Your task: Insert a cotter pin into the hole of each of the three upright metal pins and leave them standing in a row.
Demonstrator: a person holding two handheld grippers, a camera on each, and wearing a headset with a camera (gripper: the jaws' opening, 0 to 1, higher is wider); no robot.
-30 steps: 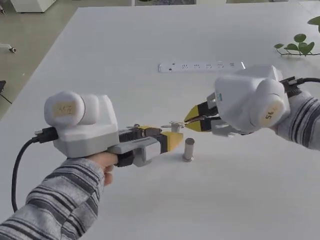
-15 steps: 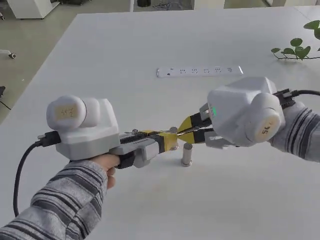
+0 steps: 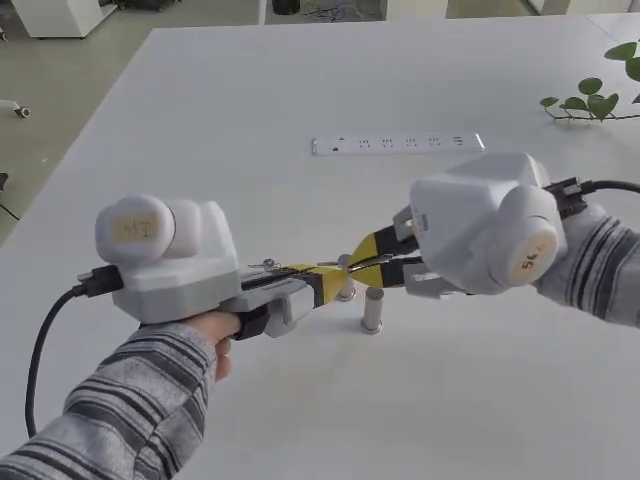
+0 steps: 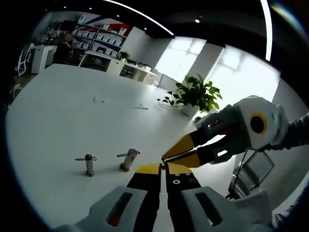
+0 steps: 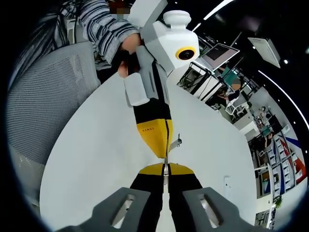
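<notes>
Your left gripper is holding its jaws narrow, on what I cannot tell. Meeting it tip to tip, your right gripper is pinching a cotter pin near the standing metal pin. Pushing crookedly, you are risking toppling that pin or flicking the cotter loose.

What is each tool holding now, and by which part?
The right tool pinches a thin cotter pin by one end; for the left tool it cannot be told.

Jaws yellow-black; pin silver; sleeve grey-striped; table white
</notes>
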